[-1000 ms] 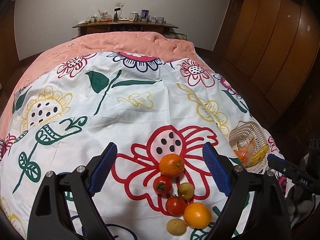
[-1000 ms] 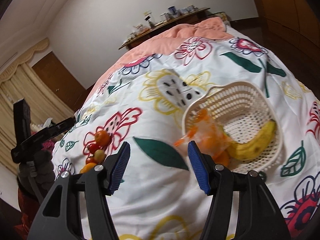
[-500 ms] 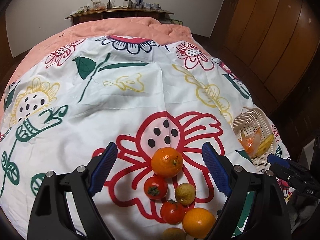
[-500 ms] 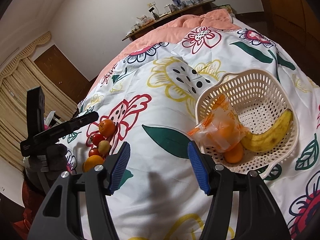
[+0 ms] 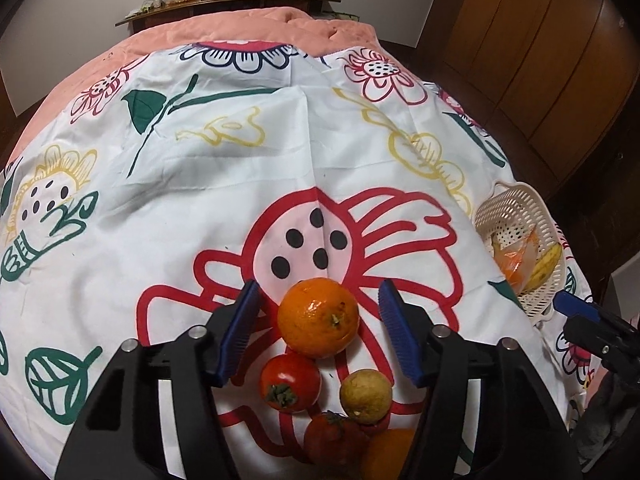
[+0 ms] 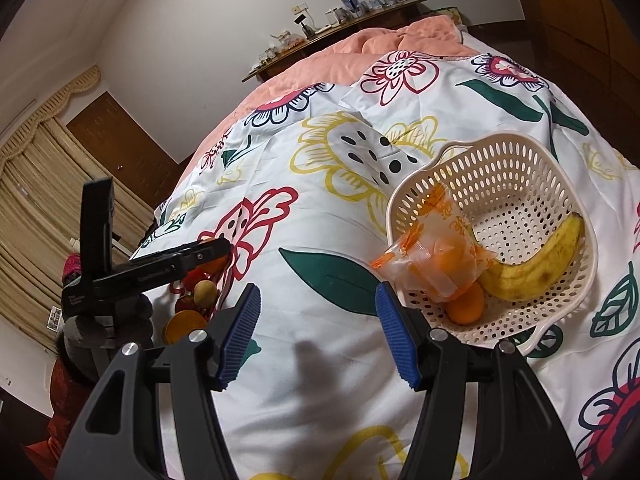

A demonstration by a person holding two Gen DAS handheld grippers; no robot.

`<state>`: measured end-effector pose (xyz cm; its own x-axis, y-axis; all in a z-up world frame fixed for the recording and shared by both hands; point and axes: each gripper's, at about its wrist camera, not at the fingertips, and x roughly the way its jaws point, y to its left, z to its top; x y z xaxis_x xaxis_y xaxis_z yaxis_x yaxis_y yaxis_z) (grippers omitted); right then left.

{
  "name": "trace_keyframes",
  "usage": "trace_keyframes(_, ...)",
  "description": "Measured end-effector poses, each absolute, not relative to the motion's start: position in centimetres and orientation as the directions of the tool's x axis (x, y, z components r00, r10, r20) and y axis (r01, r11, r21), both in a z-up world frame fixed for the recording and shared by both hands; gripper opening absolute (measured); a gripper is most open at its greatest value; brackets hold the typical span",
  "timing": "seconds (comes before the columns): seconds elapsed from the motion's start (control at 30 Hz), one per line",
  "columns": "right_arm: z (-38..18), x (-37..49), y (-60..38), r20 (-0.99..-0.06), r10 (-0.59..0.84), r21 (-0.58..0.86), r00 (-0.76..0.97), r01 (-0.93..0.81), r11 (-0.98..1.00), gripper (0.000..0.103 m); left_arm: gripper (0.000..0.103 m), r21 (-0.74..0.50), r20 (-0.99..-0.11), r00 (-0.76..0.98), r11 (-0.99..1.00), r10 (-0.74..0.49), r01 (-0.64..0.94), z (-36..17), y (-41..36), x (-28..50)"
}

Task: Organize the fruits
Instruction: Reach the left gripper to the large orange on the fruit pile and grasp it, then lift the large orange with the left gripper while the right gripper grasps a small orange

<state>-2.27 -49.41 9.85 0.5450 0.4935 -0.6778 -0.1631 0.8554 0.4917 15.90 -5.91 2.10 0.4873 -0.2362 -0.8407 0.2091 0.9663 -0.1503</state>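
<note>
The left claw [image 5: 318, 330] points steeply down at the bed, its jaws closing around a large orange [image 5: 318, 317] that sits between the blue pads [image 5: 240, 332]; a thin gap still shows on either side of the fruit, so the pads are not yet pressing on it. Just behind the orange, nearer the claw's base, lie a red persimmon [image 5: 290, 382] and a small yellowish-brown fruit [image 5: 365, 392], with another red fruit [image 5: 334, 436] and a second orange [image 5: 386, 454] further back, partly cut off by the frame edge. All rest on a white floral bedsheet [image 5: 200, 208], on a big red flower print.

The right claw [image 6: 318, 332] hangs over a bare stretch of the same sheet, its jaws spread partway with nothing between them. Ahead and to its right, just past the right finger, sits a cream perforated basket [image 6: 520, 176] holding a banana [image 6: 536, 260], a clear bag with orange contents [image 6: 434, 258] and a loose orange [image 6: 464, 306] under the bag. Off to this claw's left, the other gripper appears, held by a gloved hand [image 6: 104, 320] above the fruit cluster. Beyond the sheet lies a peach blanket [image 6: 360, 56], then a cluttered wooden shelf [image 6: 340, 24] along the wall.
</note>
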Motion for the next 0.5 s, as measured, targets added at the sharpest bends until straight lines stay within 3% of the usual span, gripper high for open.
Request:
trace_keyframes(0.13, 9.94, -2.34, -49.24, -0.678, 0.495, 0.489, 0.544, -0.169, 0.856, 0.060, 0.056, -0.147, -0.843, 0.485, 0.967, -0.234, 0.210, 1.88, -5.93, 16.00)
trace_keyframes(0.3, 10.07, -2.42, -48.99, -0.676, 0.497, 0.487, 0.544, -0.176, 0.856, 0.060, 0.041, -0.142, -0.844, 0.483, 0.966, -0.231, 0.214, 1.57, -5.99, 16.09)
trace_keyframes(0.5, 10.20, -2.48, -48.63, -0.677, 0.501, 0.485, 0.539, -0.185, 0.855, 0.060, 0.041, -0.175, -0.825, 0.499, 0.959, -0.266, 0.221, 2.18, -5.57, 15.68)
